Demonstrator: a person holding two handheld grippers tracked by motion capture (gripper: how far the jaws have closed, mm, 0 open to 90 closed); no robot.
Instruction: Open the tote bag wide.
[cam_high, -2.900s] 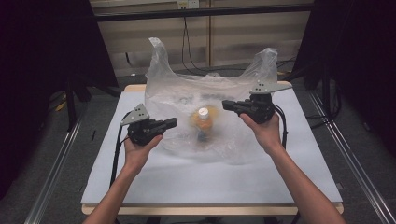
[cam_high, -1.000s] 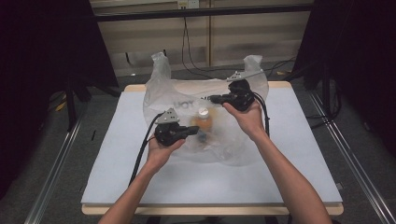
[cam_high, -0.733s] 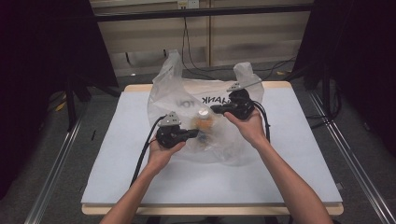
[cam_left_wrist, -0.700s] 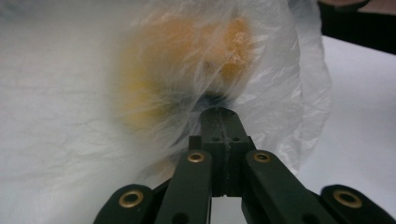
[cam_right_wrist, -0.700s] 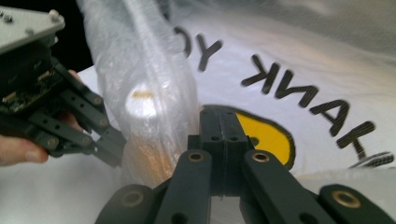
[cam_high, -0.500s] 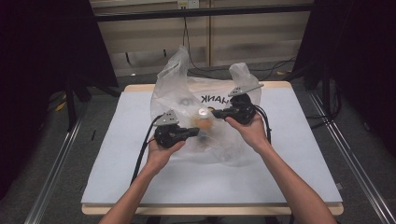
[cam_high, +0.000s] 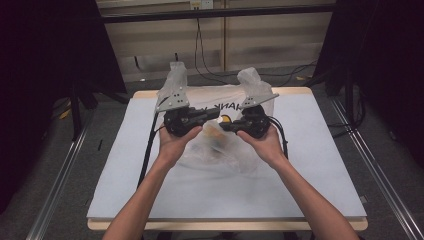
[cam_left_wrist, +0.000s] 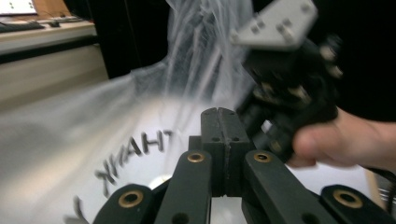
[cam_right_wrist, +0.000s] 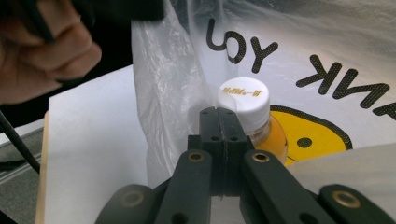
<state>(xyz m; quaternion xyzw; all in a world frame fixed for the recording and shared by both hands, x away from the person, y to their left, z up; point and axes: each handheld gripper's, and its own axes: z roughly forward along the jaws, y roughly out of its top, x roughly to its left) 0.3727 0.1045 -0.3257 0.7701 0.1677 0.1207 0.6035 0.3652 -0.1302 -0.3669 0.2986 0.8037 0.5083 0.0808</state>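
I start with the desk (cam_high: 310, 165), pale and broad under both of my claws. From the high view the clear plastic bag (cam_high: 220, 150) lies on it between and below the two claws, its two handles rising behind them: one handle (cam_high: 176, 77) stands just behind the left claw (cam_high: 216, 113), the other (cam_high: 250, 80) just behind the right claw (cam_high: 223, 127). The claws point toward each other over the bag's middle, tips near but apart. Whether either claw pinches the film I cannot tell from above.

The left claw view adds what the high one does not: my left claw (cam_left_wrist: 219, 122) has its jaws pressed flat together, with the bag's printed wall (cam_left_wrist: 135, 149) spread beyond them and the letters reading backwards through the film. Just to the right of those jaws I see the other claw's body and the hand (cam_left_wrist: 345, 144) gripping it.

The right claw view shows my right claw (cam_right_wrist: 219, 122) likewise closed tight, nothing clearly seen between the jaws. Directly beyond its tips sits a small bottle (cam_right_wrist: 254, 126) with a white cap (cam_right_wrist: 243, 100) and orange contents, against the bag's yellow smiley print (cam_right_wrist: 310, 135). A fold of bag film hangs just left of the jaws.
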